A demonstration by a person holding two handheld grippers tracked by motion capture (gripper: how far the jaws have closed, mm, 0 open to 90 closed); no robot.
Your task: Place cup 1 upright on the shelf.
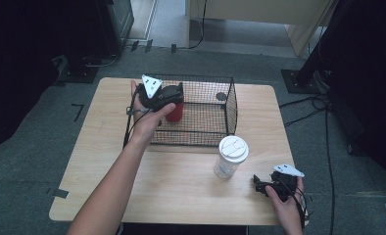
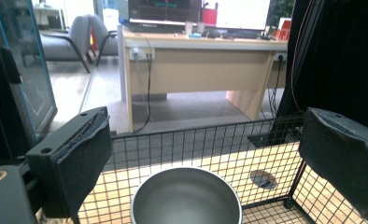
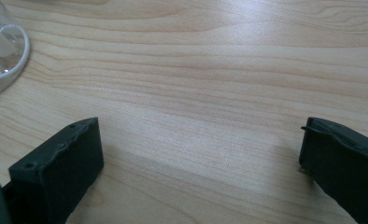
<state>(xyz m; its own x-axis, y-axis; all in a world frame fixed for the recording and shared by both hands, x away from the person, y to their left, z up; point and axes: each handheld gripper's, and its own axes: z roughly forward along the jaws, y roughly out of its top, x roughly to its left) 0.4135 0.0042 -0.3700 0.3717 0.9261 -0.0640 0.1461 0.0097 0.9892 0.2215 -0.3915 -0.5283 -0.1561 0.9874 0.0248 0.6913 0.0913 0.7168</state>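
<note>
Red cup (image 1: 174, 111) w/ steel inside, in wire basket (image 1: 230, 105), upper centre.
L gripper (image 1: 174, 95) over it, jaws apart, empty; R gripper (image 1: 262, 185) likewise, lower right. Prob. rigid, slick; grip by rim.

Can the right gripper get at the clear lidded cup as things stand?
Probably yes. The right gripper rests open on the table, with bare wood between it and the clear lidded cup.

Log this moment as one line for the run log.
left tongs: open over red cup in wire basket | right tongs: open, empty | lidded clear cup: on table
</note>
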